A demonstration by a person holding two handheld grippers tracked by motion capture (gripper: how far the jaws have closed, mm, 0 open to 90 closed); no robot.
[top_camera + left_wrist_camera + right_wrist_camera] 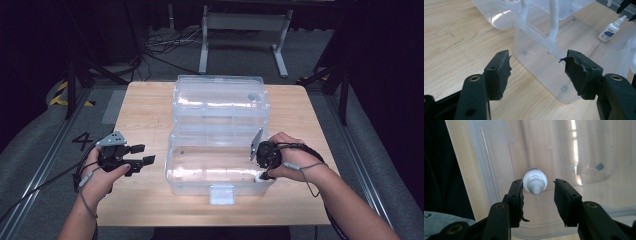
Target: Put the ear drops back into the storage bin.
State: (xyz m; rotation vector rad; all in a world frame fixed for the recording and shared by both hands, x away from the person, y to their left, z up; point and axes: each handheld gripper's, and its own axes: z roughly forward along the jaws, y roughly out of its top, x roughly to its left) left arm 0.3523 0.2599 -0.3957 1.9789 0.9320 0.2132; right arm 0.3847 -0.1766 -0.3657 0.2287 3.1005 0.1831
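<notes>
Directly below the right gripper (538,191), a small white dropper bottle (535,183) stands upright inside the clear plastic box (172,172), nozzle toward the spread jaws; the left gripper (142,155), jaws also apart, waits outside.

A wooden table (145,107) is seen on grey floor (45,135) (marked with a "4" (82,140)). Cables (165,47) are strewn behind, beside a white stand (245,30).

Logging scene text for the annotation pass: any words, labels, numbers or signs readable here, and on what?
"4": black numeral on the grey floor left of the wooden table.
Blue print on the white dropper bottle standing in the clear plastic box: too small and blurred to read.
Nothing else readable.
</notes>
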